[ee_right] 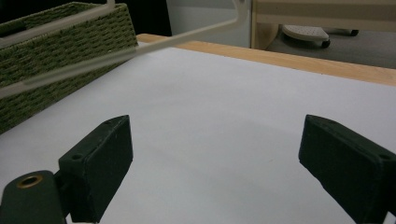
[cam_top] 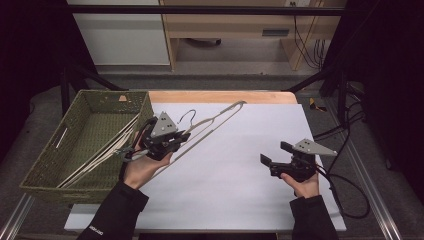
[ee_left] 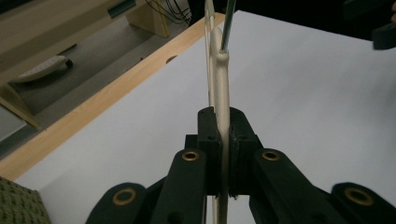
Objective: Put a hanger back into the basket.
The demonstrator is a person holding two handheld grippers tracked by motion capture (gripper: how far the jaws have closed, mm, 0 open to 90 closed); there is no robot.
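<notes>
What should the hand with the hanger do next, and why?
Probably keep lifting the hanger toward the middle of the table. The left gripper is shut on it, but its lower end seems to lie among the other hangers in the basket. The right gripper waits open.

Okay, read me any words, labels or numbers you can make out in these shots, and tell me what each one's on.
Small white print on the left sleeve cuff: too small and blurred to read.
Pale label on the wooden cabinet behind the table: too blurred to read.
No readable text on the woven basket, the hanger or the grippers.
</notes>
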